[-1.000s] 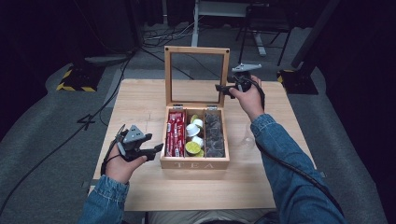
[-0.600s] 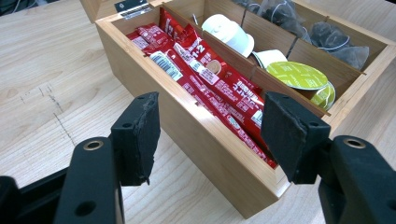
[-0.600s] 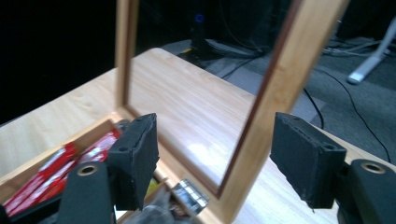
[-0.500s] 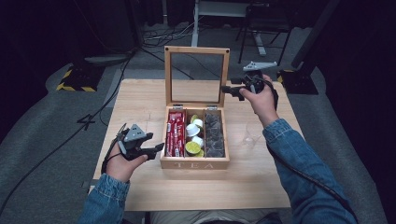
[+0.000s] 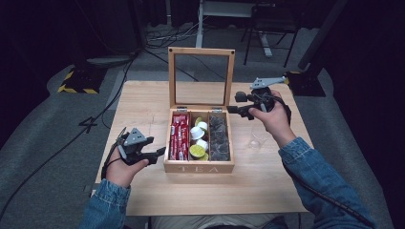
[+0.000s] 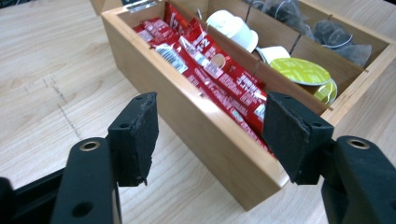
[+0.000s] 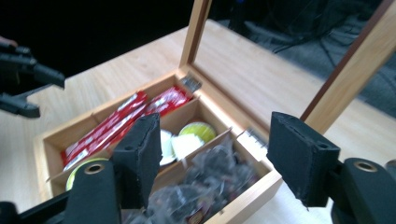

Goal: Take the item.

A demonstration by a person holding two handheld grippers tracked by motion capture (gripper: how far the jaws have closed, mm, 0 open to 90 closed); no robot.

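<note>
A wooden tea box (image 5: 199,167) sits in the middle of the tabletop (image 5: 143,100), and its lid (image 5: 201,78) with a glass pane stands straight up at the back. The box has three long parts side by side. In the high view, the left part holds red packets (image 5: 179,136), the middle part holds little white cups (image 5: 197,133) and cups with green tops (image 5: 197,151), and the right part holds dark tea bags (image 5: 219,138). The left gripper (image 5: 157,155) is held low, just beside the left wall of the box, near its front corner. In the left gripper view its two black fingers (image 6: 135,135) stand apart with nothing between the pads, and the corner of the box lies just past them. They have just been opening a bit more. The right gripper (image 5: 234,105) is held up in the air by the right back corner of the box, close to the lid's right edge. In the right gripper view its fingers (image 7: 301,156) are also apart and hold nothing, and the box lies below them with the tea bags nearest. These fingers have just been closing a little. A clear glass (image 5: 256,139) stands on the tabletop to the right of the box, under the right hand (image 5: 270,117).
</note>
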